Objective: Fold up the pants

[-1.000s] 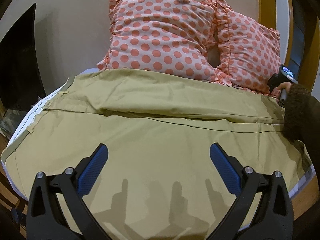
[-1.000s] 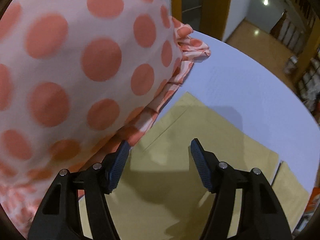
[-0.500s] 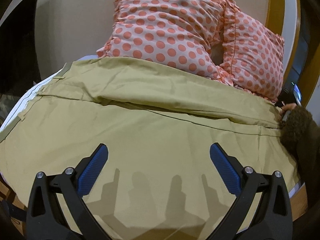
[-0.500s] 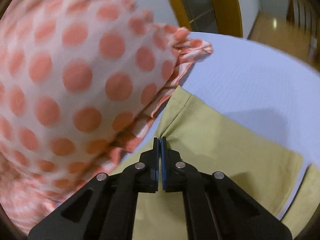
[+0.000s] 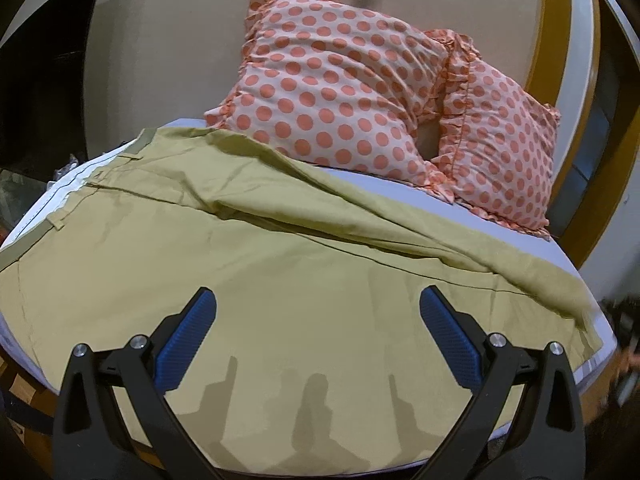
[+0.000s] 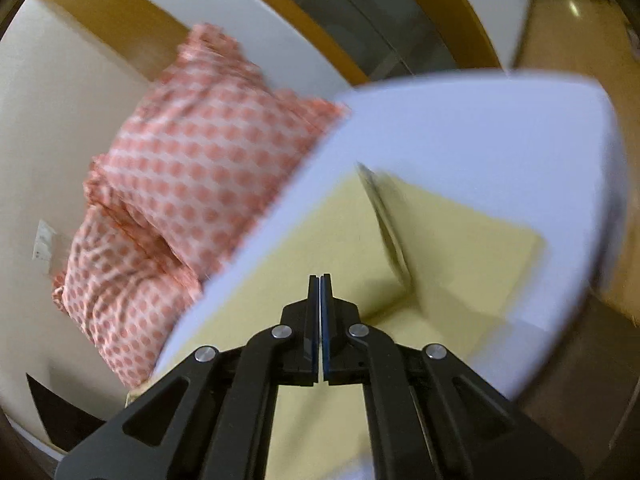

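Khaki pants (image 5: 280, 280) lie spread across the bed, waistband at the left and legs running to the right. The far leg is drawn toward me and bunched over the near leg at the right. My left gripper (image 5: 316, 332) is open and empty above the near leg. My right gripper (image 6: 320, 280) is shut on the hem of the pants (image 6: 460, 264) and holds it lifted above the bed; this view is blurred.
Two orange polka-dot pillows (image 5: 340, 88) lean on the wall at the head of the bed. The white sheet (image 6: 480, 136) shows around the pants. A wooden door frame (image 5: 548, 40) stands at the right. The bed's near edge lies just below my left gripper.
My right gripper closed on the far leg's hem beside the pillow, then lifted and pulled it toward the near side. The far leg has come off the pillows. The left gripper stayed open.
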Motion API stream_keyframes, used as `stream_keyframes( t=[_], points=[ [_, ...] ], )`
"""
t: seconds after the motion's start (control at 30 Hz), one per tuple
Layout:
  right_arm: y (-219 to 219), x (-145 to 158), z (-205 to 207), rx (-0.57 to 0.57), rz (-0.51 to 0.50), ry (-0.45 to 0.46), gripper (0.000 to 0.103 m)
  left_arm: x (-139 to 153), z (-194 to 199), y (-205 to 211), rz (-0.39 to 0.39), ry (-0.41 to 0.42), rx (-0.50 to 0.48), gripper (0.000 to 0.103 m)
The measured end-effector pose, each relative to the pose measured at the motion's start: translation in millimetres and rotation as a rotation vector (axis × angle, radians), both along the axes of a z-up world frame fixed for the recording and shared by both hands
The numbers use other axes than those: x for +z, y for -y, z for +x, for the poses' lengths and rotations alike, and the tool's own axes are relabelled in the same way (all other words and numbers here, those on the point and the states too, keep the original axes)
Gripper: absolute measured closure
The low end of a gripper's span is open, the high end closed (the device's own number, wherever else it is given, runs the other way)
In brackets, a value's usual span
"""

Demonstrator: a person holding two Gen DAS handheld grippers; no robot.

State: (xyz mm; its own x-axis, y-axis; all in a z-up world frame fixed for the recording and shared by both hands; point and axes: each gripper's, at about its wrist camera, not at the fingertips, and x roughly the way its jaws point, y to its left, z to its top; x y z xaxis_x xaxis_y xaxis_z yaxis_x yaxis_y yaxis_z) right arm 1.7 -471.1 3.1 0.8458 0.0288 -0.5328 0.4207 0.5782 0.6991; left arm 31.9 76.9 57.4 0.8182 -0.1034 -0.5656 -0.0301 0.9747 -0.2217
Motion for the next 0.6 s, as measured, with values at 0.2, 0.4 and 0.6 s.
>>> stream_keyframes(
  t=[0.2,0.4,0.6],
  points=[
    [-17.1,-12.8,-3.8,0.096,0.148,-0.014,0.046,5.6,0.1,-0.7,-0.038,0.004,-0.032,0.002],
    [-62.1,-22.0,53.3,0.293,0.288,0.041,0.044,1.9,-4.5,-12.1,-0.106,-0.012,-0.024,0.002],
    [-84.9,-38.8,86.6,0.232,0.283,-0.071,0.059,1.2,-7.8,-16.5,-0.085,-0.020,-0.004,0.002]
  ],
)
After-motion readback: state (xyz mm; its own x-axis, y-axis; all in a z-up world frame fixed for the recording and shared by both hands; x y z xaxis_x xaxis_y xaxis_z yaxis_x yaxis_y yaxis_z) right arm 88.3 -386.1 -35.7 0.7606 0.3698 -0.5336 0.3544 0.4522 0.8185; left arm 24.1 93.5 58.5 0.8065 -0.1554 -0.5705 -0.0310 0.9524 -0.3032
